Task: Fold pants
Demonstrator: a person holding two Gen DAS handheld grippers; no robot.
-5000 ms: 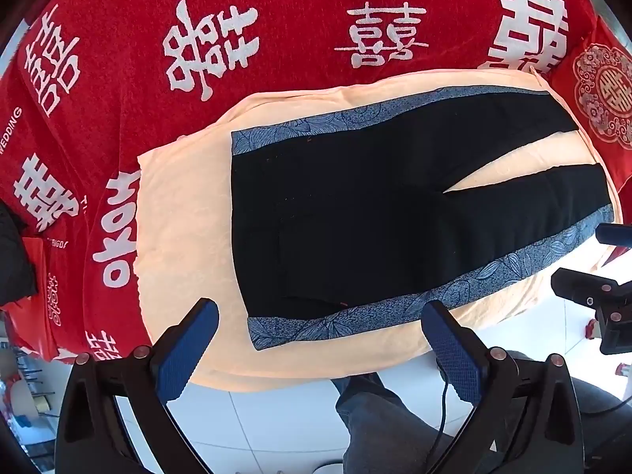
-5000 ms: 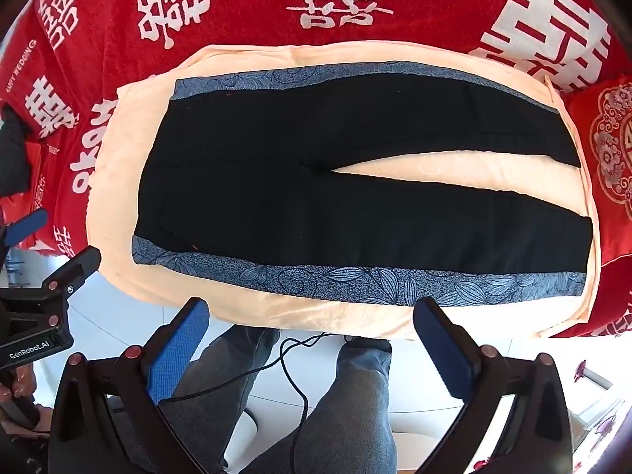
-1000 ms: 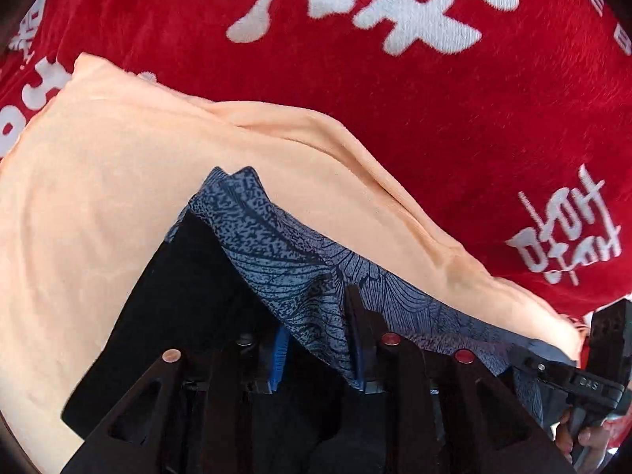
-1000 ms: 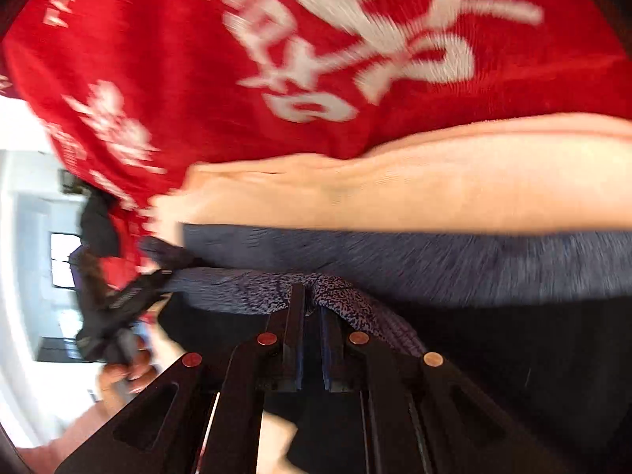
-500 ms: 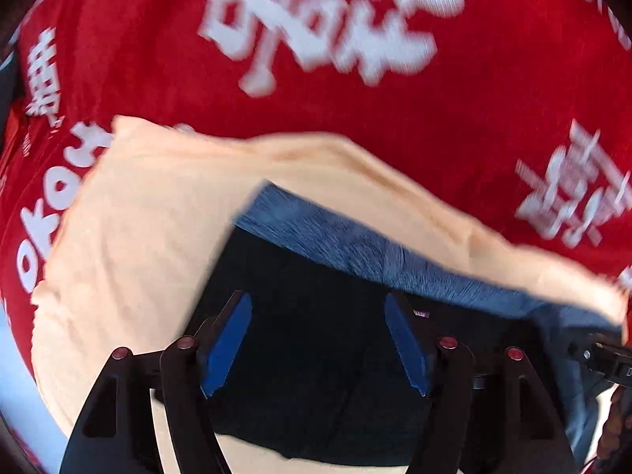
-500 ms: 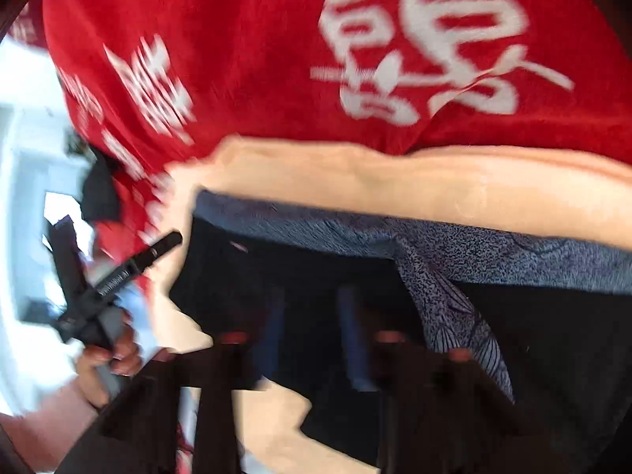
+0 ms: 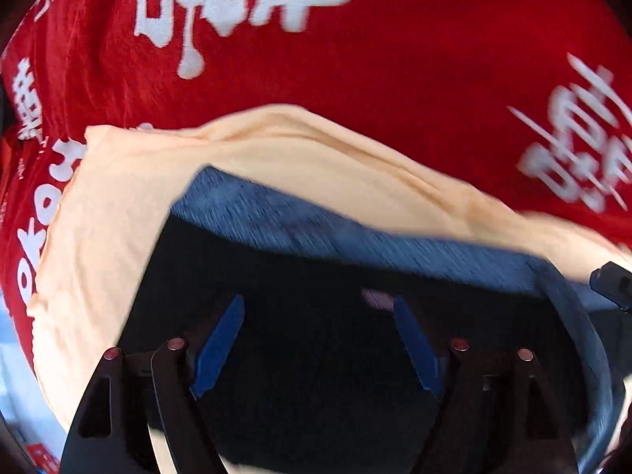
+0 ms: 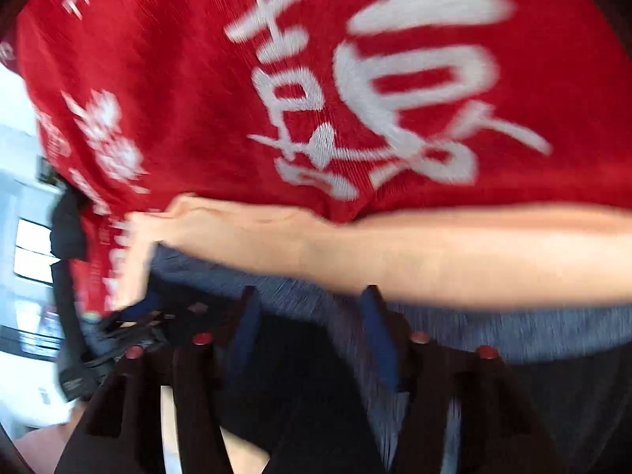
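Observation:
The black pants (image 7: 316, 268) with a blue patterned side band (image 7: 355, 233) lie folded lengthwise, leg on leg, on a peach cloth (image 7: 118, 217). My left gripper (image 7: 317, 301) hovers over the black fabric near the waist end. Its jaws are opening and the blue pads (image 7: 219, 345) press on nothing. In the blurred right wrist view, my right gripper (image 8: 309, 292) hangs over the band (image 8: 474, 328) and the black part (image 8: 300, 375); its jaws are opening too, with only cloth beneath them. Each gripper shows at the edge of the other's view.
A red blanket (image 7: 355, 98) with white characters covers the surface under the peach cloth (image 8: 434, 260) and stretches beyond it. The left gripper's body (image 8: 83, 355) shows at the left of the right wrist view, and bright floor lies past the blanket's left edge.
Since five seconds ago the near leg was brought over onto the far one. In the last second both grippers let go of the blue band, opened and drew back from it.

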